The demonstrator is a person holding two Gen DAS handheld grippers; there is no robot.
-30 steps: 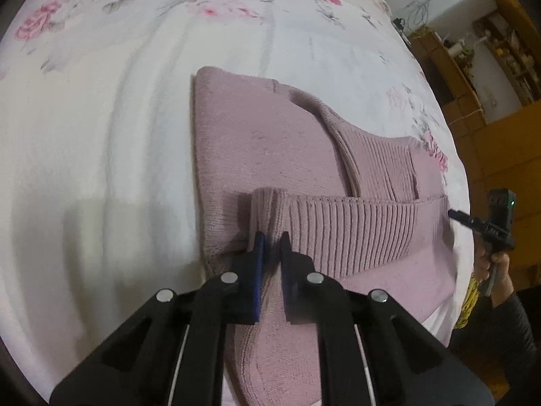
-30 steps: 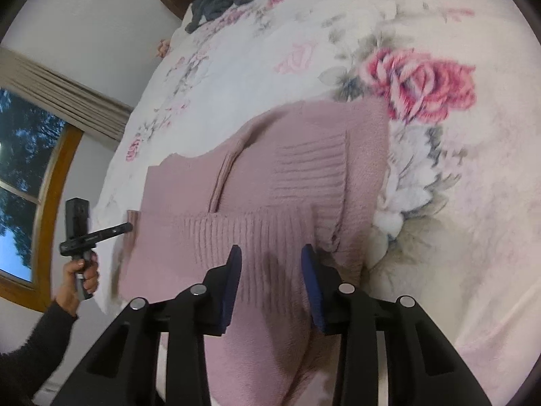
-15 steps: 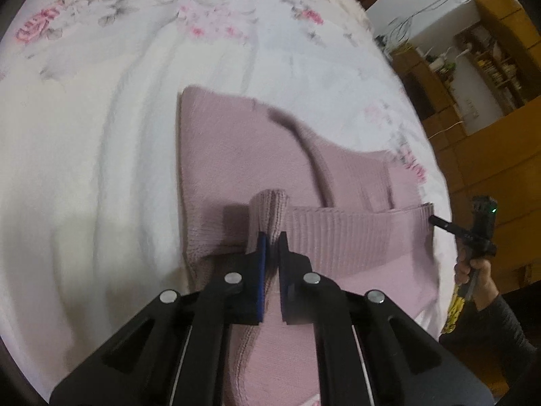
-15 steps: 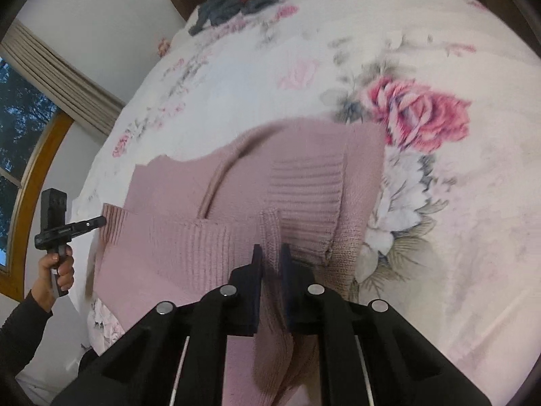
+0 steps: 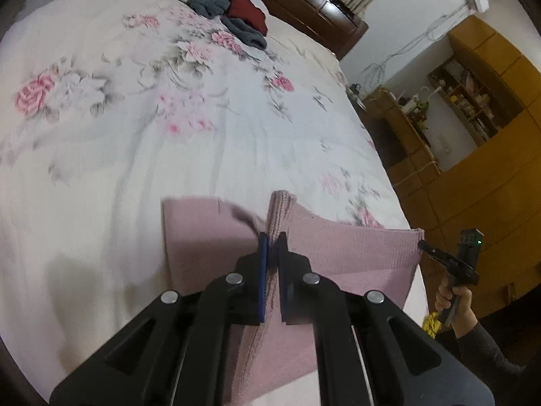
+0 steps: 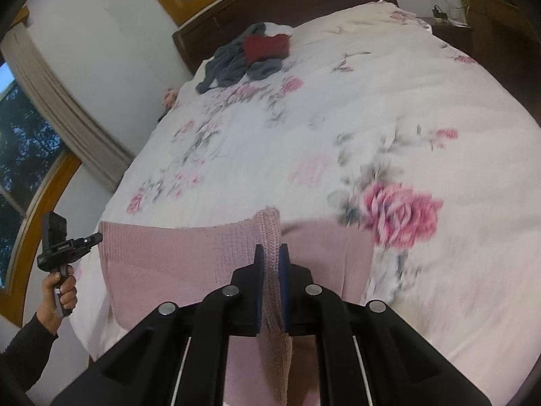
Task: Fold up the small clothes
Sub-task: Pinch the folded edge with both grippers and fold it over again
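**Both tongs pinching the pink sweater hem, lifting it for the fold**

Left gripper [image 5: 273, 242] is clamping down to a narrow gap on a bunched ridge of the pink knit sweater [image 5: 209, 233], fabric standing up between the jaws. Right gripper [image 6: 270, 253] is doing the same on its end, jaws nearly closed with a rope of knit running down between them

Sweater is lying at the near edge of the floral bedspread [image 5: 169, 142], part flat on the bed, part hanging taut between the two tongs. Each gripper is showing in the other's view, at the opposite end of the hem. Pile of grey and red clothes [image 5: 223, 3] is sitting at the far end of the bed, well apart

Handling, my read: soft, light, limp knit, stretchy and thick. It's sagging between the grips and bunching in the jaws rather than slipping. Nothing fragile. Ribbed hem corners are the place to hold, as now, since they're firmer than the body knit. Keeping both ends level and the span taut looks like the thing to watch, otherwise the fold line is going crooked
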